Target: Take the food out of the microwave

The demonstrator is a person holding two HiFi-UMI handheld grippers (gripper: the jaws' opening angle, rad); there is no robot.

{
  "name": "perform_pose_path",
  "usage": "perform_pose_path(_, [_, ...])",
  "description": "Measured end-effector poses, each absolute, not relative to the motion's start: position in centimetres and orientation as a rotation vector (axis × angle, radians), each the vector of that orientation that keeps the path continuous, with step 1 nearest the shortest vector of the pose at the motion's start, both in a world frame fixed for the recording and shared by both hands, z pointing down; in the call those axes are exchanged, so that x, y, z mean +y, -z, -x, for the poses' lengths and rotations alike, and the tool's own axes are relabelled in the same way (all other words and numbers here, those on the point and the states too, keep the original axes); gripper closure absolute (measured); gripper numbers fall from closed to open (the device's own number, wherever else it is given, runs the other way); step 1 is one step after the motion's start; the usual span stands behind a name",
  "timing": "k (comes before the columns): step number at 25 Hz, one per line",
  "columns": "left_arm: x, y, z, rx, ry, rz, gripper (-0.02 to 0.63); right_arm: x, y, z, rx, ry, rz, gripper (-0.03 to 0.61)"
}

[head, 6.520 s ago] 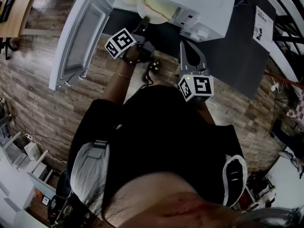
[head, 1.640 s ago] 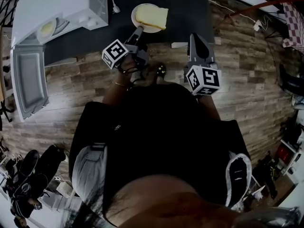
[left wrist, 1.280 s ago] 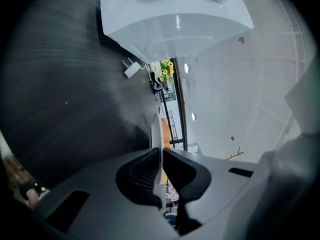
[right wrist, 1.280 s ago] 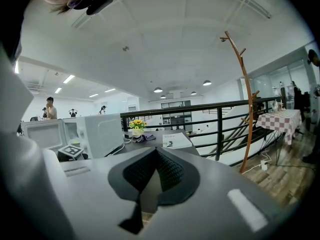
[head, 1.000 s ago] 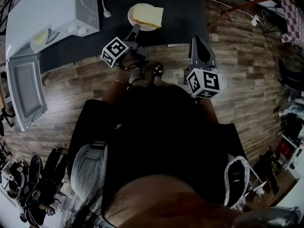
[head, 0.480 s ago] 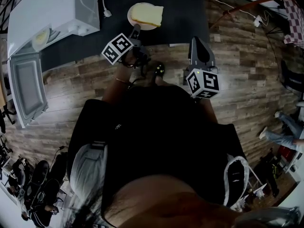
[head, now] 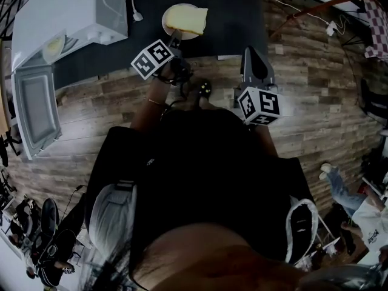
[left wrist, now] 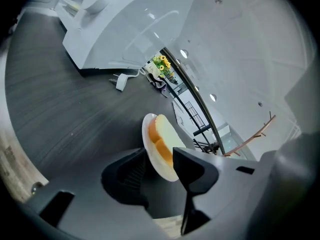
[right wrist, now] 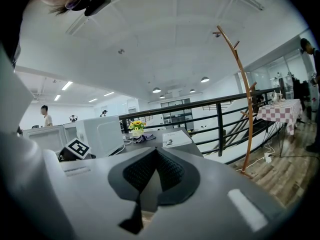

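the plate [head: 165, 22] of bread [head: 187, 17] sits on the desk [head: 233, 17], well apart from the microwave [head: 66, 11], its rim between the left tongs [left wrist: 159, 157], whose jaws have just been opening and stand clear of it, so a crooked pull-back could snag and tip it; right tongs [right wrist: 154, 159] closed tight, empty.

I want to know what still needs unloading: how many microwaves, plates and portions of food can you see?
Microwave: 1
Plates: 2, the plate on the table and the plate in the microwave
Food: 2, the bread and the yellowish food still inside
Total: 5
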State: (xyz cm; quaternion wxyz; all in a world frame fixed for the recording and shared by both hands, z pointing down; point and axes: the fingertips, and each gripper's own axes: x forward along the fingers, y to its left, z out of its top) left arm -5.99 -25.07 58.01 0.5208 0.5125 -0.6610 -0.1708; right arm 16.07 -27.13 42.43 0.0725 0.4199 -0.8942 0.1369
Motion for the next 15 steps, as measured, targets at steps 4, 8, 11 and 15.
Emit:
perform_pose_path(4, [-24.85, -58.27, 5.84, -1.584, 0.388, -1.219, 0.445, -27.08, -42.60, -16.13, -2.692, -0.422, -1.254, 0.581])
perform_pose_path(8, [-24.68, -58.45, 5.61, -1.589, 0.361, -1.225, 0.410, -27.08, -42.79, -16.23, -2.697, -0.431, -1.246, 0.581])
perform_pose_path(11, [-24.57, -58.54, 5.52, -1.587, 0.351, -1.216, 0.385, -27.26, -42.68, -16.14, -2.708, -0.434, -1.237, 0.581])
perform_pose_path(15, [-24.48, -58.75, 5.20, -1.591, 0.311, -1.215, 0.358, -27.47, -42.67, -16.11, -2.720, -0.442, -1.219, 0.581])
